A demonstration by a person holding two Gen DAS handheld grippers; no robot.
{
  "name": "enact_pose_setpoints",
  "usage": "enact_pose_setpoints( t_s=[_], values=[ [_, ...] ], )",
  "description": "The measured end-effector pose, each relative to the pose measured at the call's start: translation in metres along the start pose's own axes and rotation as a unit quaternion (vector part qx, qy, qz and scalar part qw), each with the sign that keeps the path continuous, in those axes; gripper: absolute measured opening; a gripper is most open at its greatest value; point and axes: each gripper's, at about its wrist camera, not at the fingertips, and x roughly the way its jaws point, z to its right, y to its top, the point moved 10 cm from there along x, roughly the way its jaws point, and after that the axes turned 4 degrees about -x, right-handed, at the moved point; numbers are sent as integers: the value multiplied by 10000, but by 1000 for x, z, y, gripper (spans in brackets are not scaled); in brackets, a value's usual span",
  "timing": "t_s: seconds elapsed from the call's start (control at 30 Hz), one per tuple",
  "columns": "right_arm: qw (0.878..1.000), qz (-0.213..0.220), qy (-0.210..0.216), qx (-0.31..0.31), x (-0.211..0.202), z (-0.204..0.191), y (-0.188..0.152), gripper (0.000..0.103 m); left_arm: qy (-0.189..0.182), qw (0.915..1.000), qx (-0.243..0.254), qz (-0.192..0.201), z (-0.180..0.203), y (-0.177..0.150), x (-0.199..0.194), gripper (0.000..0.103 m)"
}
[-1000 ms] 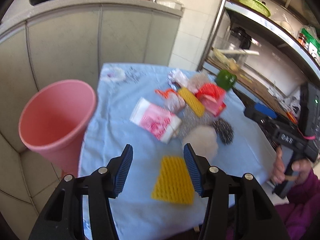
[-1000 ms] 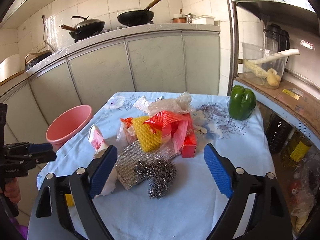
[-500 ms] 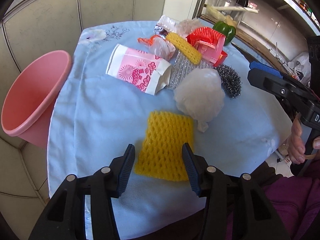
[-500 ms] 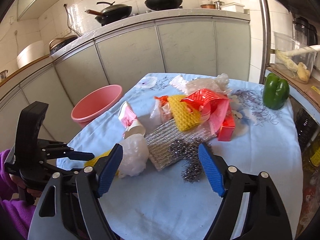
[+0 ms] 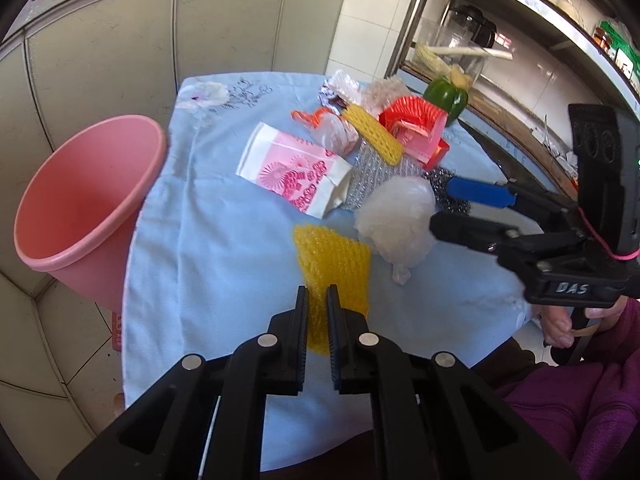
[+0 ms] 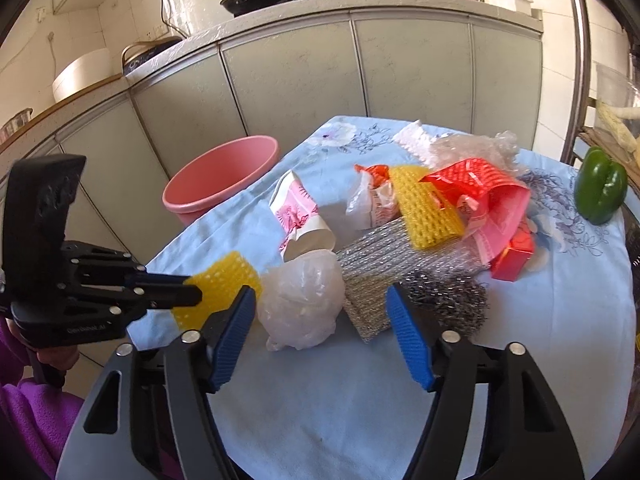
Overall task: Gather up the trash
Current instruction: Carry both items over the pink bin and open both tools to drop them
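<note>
The left gripper (image 5: 317,300) is pinched nearly closed on the near edge of a yellow foam net (image 5: 334,264), which lies on the blue tablecloth (image 5: 224,248) straight ahead of its fingers. Off to its left, a pink bucket (image 5: 84,208) stands against the table edge. The right gripper (image 6: 320,312) hangs wide open and holds nothing; a crumpled white plastic bag (image 6: 302,304) sits between and just beyond its fingertips, with a steel scourer (image 6: 448,292) ahead to its right. Farther ahead lies a heap of wrappers (image 6: 460,200).
</note>
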Motion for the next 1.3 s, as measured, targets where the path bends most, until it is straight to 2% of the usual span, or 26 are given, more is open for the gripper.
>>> enact_pose_setpoints(
  t_s=[0.07,0.13,0.23,0.4,0.53,0.67,0.8,0.93,1.07,1.2,1.3],
  values=[
    [9999,-150,49,-28,9,-4,-2,54,5,10000,-30,71,-4,1,-5,8],
    [9994,-313,112,-37,16,-7,-5,37,-2,9998,-74,163,-8,3,-10,8],
    [9992,-368,131,-46,20,-10,-7,30,-72,9993,-148,340,-14,6,-18,8],
    [9993,-261,239,-136,11,-19,4,26,-67,9966,-280,771,-26,19,-34,8],
    [9985,70,397,-372,6,-37,39,26,59,9910,-524,1231,-46,35,-53,8],
    [9958,373,600,-586,12,-59,80,26,465,9807,-782,1729,-76,53,-74,8],
    [9924,545,819,-736,33,-86,121,26,926,9668,-1215,2048,-117,62,-88,8],
    [9912,534,854,-860,67,-106,147,26,1300,9539,-1715,2092,-161,67,-84,8],
    [9938,282,803,-718,117,-118,158,27,1527,9460,-2064,1979,-196,66,-66,8],
    [9947,17,788,-666,158,-125,154,26,1606,9426,-2348,1747,-223,58,-45,8],
    [9948,-196,816,-575,179,-126,146,27,1643,9436,-2386,1605,-231,55,-33,8]
  ],
)
